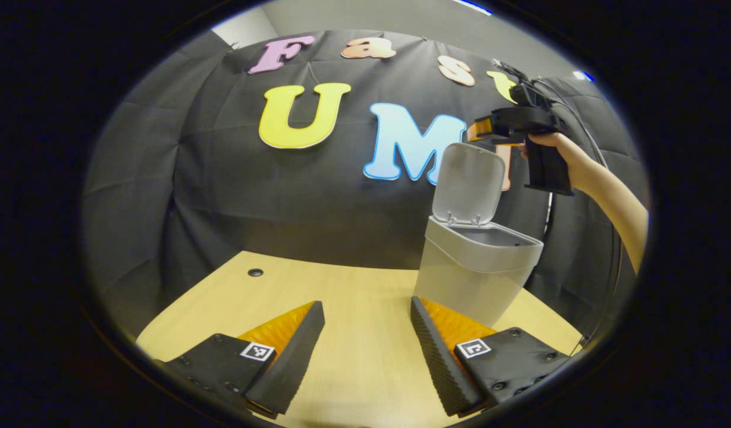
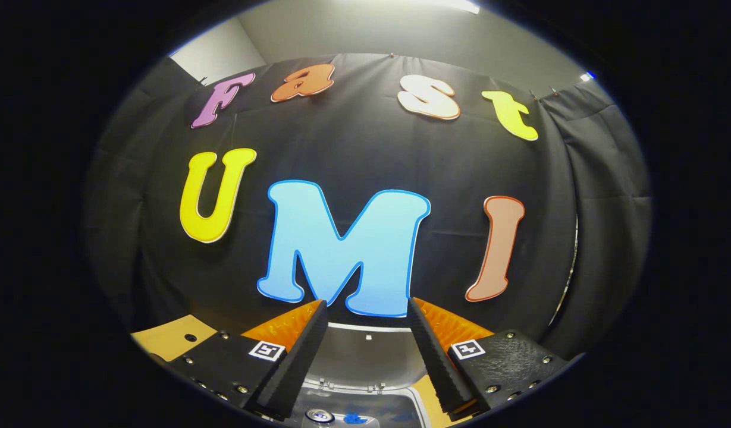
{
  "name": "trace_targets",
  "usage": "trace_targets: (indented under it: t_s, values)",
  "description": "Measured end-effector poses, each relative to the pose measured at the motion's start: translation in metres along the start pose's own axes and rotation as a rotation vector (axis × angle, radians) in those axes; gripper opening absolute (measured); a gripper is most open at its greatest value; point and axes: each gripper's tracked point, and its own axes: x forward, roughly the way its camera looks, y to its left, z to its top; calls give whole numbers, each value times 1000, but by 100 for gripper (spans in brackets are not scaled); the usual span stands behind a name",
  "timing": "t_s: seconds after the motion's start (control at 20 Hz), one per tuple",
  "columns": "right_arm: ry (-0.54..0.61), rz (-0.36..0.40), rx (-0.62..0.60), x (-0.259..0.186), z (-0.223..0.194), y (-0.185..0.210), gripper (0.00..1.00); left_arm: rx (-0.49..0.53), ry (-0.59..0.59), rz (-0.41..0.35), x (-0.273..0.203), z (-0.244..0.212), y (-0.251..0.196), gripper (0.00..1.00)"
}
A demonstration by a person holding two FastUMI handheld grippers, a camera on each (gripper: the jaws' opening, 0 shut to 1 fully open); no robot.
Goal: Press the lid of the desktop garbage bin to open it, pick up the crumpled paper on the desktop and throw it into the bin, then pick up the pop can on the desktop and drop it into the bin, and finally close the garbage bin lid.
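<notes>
Pretty bare wooden table point(image 1: 353, 297), nothing blocking the grey bin point(image 1: 475, 267), which sits on it just ahead-right of the left gripper point(image 1: 367, 333), fingers spread, holding nothing. Lid point(image 1: 467, 184) stands up open. Right gripper point(image 2: 365, 351) hovers over the bin's mouth, fingers spread, empty; a can top point(image 2: 319, 416) shows inside.

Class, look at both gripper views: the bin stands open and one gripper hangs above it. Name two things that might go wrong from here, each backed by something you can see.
1. The lid stands upright with the right gripper raised near its top edge; a hard push to close it might tip or shove the bin.
2. The bin sits close to the table edge on the far right side, so a sideways knock could send it off.
</notes>
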Motion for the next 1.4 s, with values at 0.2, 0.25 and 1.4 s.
trace_targets:
  t_s: [0.2,0.25,1.4]
  values:
    - [26,5,2,5,-6,0,87,-5,-5,21,-2,2,4,95]
    - [30,14,3,4,-8,1,87,-10,-8,21,-2,4,4,95]
    - [145,150,155,-111,-87,8,87,-38,-83,15,-58,-11,-35,96]
